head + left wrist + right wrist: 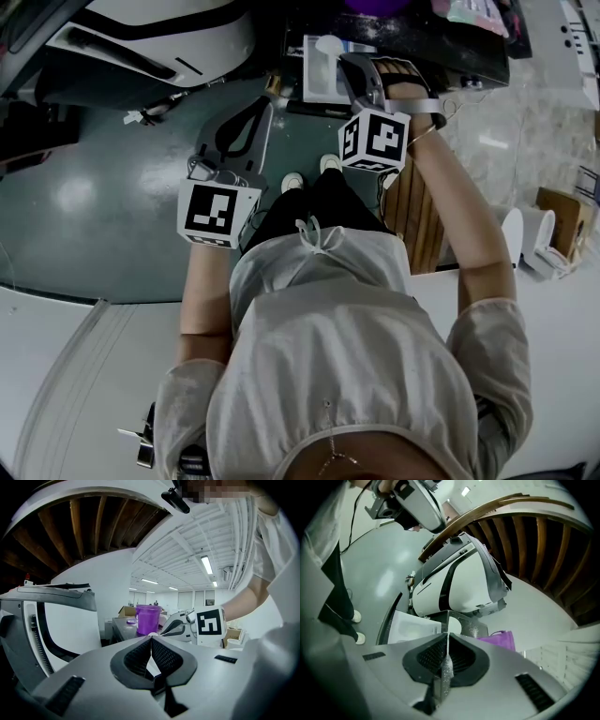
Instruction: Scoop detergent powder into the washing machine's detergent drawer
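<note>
**Scoop pinched tight, parked at the drawer**

Green floor (pixel 84 187) underfoot, dark tabletop (pixel 469 52) up ahead, dusted all over with white powder. Lying flat on that tabletop: white detergent drawer (pixel 319 80), just beside a big white machine housing (pixel 150 37) with black stripes.

Right gripper (pixel 447 637): jaws squeezed shut on the thin clear handle of the scoop (pixel 452 628), handle speckled with powder grains. White bowl of the scoop poking out just past the tips, right at the drawer's edge in the right gripper view. Can't tell whether touching the drawer or hanging just above. Same story from the head view, with the gripper reaching in from the right side of the drawer.

Left gripper (pixel 151 639): jaws pressed together, nothing pinched between. Held over the floor, left of the drawer and apart from it, pointed roughly toward the table edge.

Also around: purple cup (pixel 148 619) standing upright on the tabletop past the drawer, and a wooden slatted piece (pixel 414 220) beside the person's right leg.
</note>
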The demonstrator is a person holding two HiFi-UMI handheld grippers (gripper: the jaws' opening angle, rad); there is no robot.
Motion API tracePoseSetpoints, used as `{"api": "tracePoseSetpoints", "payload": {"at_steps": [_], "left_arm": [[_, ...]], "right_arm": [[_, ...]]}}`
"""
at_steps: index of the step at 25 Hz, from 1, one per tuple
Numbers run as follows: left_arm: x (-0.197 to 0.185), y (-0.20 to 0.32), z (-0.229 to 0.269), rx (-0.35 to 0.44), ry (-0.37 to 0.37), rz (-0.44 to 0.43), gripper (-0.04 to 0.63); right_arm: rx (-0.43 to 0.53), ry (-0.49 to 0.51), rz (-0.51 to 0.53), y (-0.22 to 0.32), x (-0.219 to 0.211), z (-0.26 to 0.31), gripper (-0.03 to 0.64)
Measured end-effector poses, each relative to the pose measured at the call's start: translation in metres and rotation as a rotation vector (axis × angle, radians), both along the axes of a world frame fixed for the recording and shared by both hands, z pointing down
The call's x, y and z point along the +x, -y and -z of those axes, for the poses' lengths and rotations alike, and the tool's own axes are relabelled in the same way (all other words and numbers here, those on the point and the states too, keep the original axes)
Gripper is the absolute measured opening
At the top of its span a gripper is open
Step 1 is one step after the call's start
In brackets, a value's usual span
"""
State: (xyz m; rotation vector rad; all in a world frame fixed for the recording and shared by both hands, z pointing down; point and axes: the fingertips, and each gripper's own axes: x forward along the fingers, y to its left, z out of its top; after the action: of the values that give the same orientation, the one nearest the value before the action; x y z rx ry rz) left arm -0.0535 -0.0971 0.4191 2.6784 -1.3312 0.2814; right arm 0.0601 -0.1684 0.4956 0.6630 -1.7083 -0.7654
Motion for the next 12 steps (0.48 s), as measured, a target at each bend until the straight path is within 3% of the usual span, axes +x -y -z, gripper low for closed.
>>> {"api": "tracePoseSetpoints", "payload": {"at_steps": [7,12], "left_arm": [[0.001,0.000,0.005,-0.004,-0.014,0.001,0.021],[-0.001,0.000,0.001,-0.005,-0.003,-0.004,0.021]], "right_arm": [[0.145,-0.140,0.065,-0.004,0.003,-0.007,0.015],[0.225,-0.154,0.065,-0.001,0.009,-0.004,0.015]]}}
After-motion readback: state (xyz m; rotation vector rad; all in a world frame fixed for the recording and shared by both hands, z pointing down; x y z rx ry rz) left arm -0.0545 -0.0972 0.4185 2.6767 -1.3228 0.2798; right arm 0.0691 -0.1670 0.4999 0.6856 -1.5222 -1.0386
